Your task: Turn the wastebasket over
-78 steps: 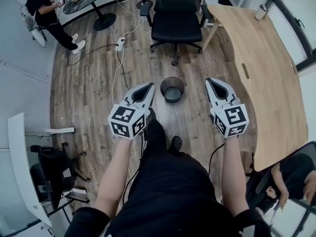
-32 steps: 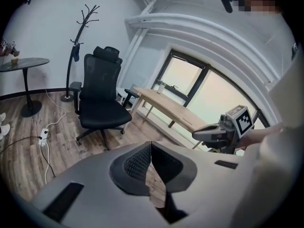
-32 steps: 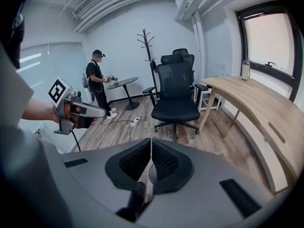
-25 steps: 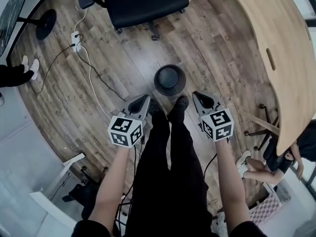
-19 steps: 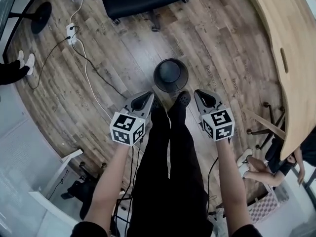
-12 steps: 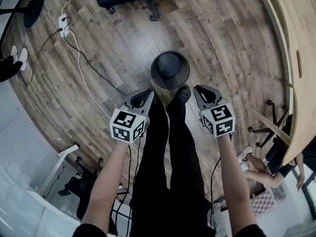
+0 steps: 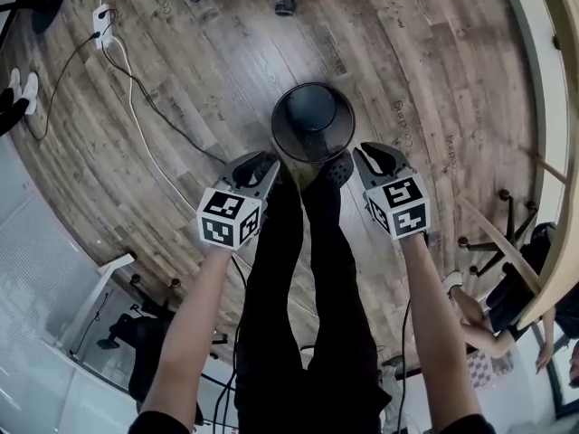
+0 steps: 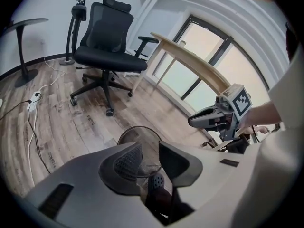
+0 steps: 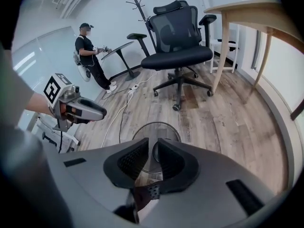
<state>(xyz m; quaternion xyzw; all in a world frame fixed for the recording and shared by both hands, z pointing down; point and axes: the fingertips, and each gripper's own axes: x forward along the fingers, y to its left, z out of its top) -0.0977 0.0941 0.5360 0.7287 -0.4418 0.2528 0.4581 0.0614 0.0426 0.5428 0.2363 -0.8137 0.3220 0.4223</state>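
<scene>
Nearest the camera, at the bottom middle of the head view, are the person's black trousers (image 7: 308, 278), with a bare forearm on either side. The left tongs (image 7: 256, 163) are opening, there's a clear gap between the pads and nothing in it. The right tongs (image 7: 375, 156) are pretty much closed, with just a sliver between the pads, and they're empty too. Both point down at the floor. A black perforated shoe (image 7: 336, 168) pokes out between them.

Just past the toe, in the upper centre, is the wastebasket (image 7: 312, 116). It's black mesh, upright on the wood floor (image 7: 425, 80) with its mouth facing up. It sits between the two tips and a bit ahead of them, and neither set of tongs touches it.

Further out, a white power strip (image 7: 99, 14) and its cables are in the upper left. Beyond that there's a black office chair (image 9: 178, 42), and a light wood bench (image 9: 256, 8) in the upper right of the right gripper view. Another person (image 9: 90, 56) is standing way at the back.
</scene>
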